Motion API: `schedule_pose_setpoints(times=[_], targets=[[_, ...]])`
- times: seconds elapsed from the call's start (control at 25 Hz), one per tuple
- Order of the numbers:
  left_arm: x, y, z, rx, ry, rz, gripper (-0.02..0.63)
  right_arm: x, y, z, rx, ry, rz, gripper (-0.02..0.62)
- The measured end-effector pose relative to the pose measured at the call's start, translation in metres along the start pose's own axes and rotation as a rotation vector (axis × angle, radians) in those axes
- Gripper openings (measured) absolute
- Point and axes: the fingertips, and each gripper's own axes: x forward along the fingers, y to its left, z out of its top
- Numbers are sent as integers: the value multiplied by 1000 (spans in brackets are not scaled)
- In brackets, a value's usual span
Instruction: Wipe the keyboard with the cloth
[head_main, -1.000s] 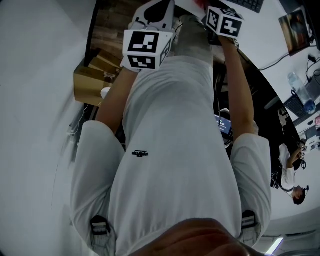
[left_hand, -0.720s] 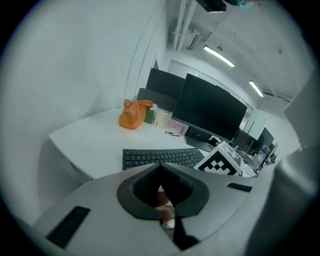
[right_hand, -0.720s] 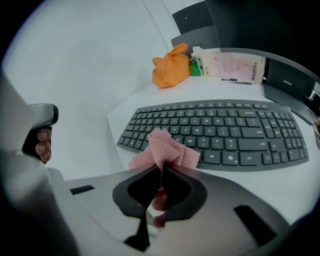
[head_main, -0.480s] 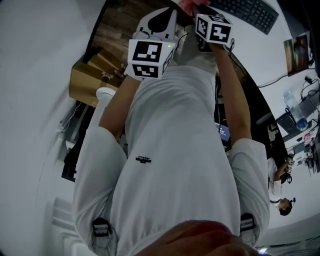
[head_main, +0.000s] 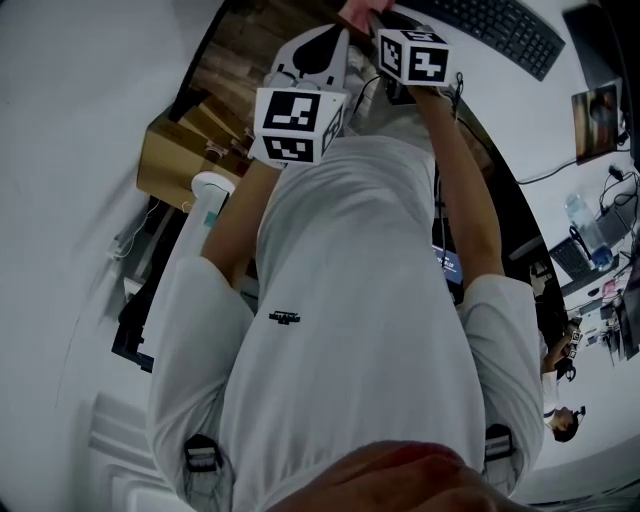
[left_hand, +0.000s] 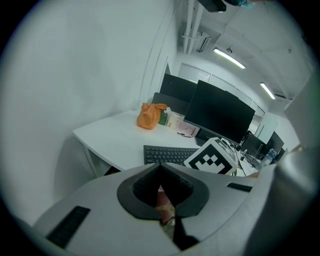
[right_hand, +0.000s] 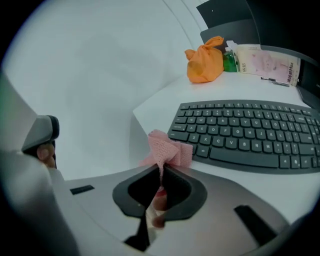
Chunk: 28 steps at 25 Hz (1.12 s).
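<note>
keyboard (head_main: 490, 30) lies at the upper right of the head view on the white surface (head_main: 545, 100); the pink cloth (head_main: 355, 12) shows at the top edge, left of it.

left gripper view: left tool (left_hand: 161, 170) clenched on nothing, keyboard at mid-frame.

right gripper view: right tool (right_hand: 160, 172) pinches the bunched cloth at centre, beside the keyboard's near corner; contact unclear. wiping looks not yet begun.

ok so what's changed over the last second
Seen from the head, the right gripper has drifted left, closer to the left gripper. The keyboard has come further into sight at the top, so the view itself shifted too. Nothing was taken hold of or let go: the right tongs are shut on the pink cloth, as before. The left tongs are shut on nothing.
</note>
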Motion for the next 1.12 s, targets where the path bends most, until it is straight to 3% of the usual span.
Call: schedule_pose_setpoints(times=[0.48,1.12], targets=[[-38,-20,26,-21,-52,-53,14,-106,20,15,-1,-169,-18,26],[-82,-87,94,148,-173,-238,14,-284,41,56,-67,-527,-126,25]])
